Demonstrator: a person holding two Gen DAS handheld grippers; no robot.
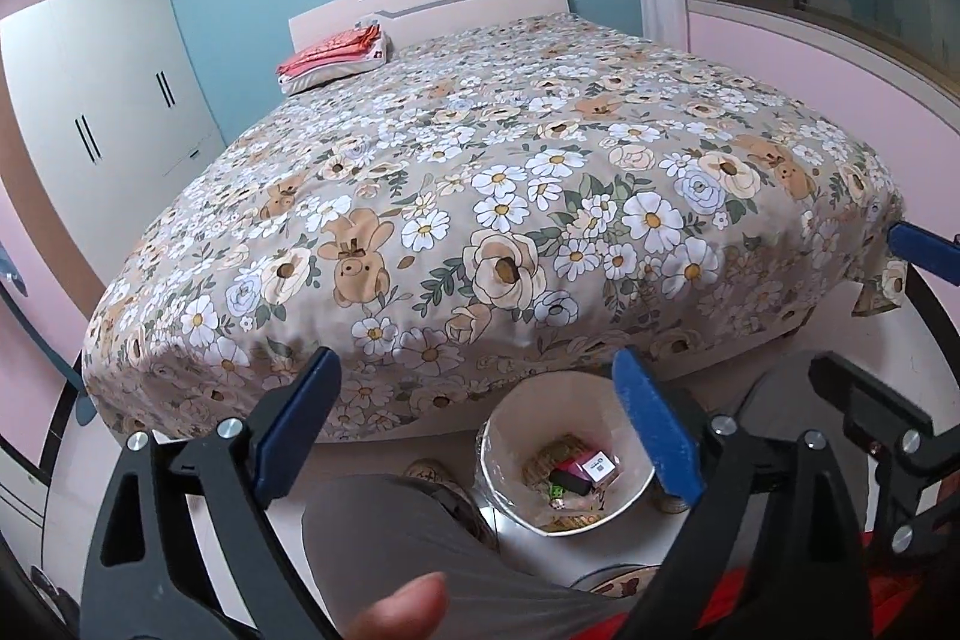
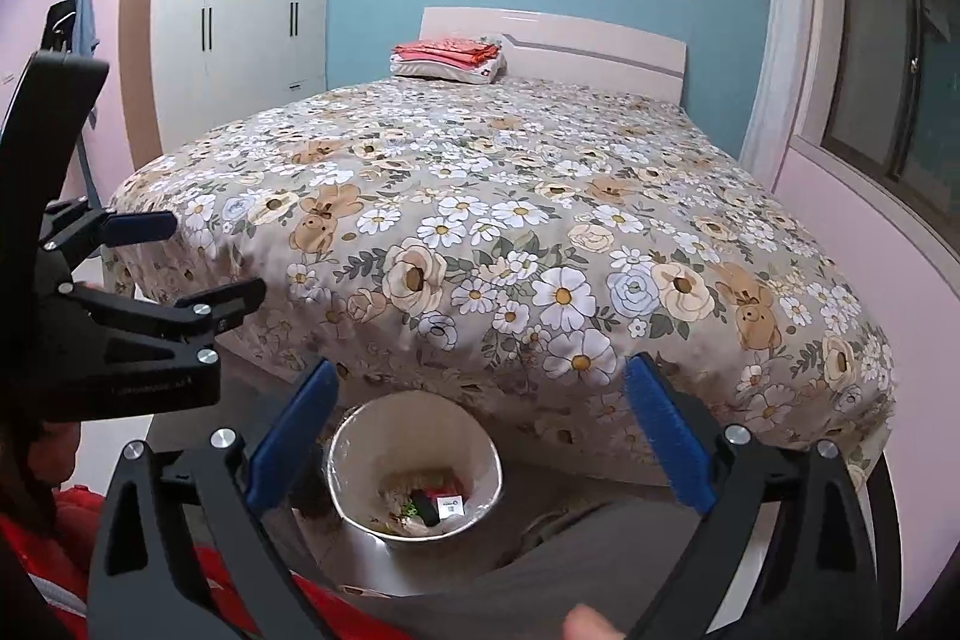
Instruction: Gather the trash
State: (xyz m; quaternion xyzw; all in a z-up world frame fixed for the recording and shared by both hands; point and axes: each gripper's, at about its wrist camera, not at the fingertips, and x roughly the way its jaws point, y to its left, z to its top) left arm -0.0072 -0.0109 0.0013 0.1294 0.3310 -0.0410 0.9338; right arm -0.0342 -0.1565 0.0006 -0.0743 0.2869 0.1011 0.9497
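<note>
Two tools hang over a bin: the left tool [image 1: 480, 430] and right tool [image 2: 480, 430] both have their blue fingers spread wide, gripping nothing. The bin [image 1: 510, 424] stands upright on the floor just beside the bed [image 1: 480, 196], mouth up. Inside lies trash [image 1: 570, 472], a jumble of small packets too small to identify. A grey-clad leg [image 1: 420, 550] hides part of the bin's wall.

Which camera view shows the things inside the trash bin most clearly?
The left wrist view shows it best: the trash bin appears larger there, and a pink box, a dark item and wrappers inside can be told apart. In the right wrist view the trash bin is smaller, so its contents look like a small, mixed heap.
</note>
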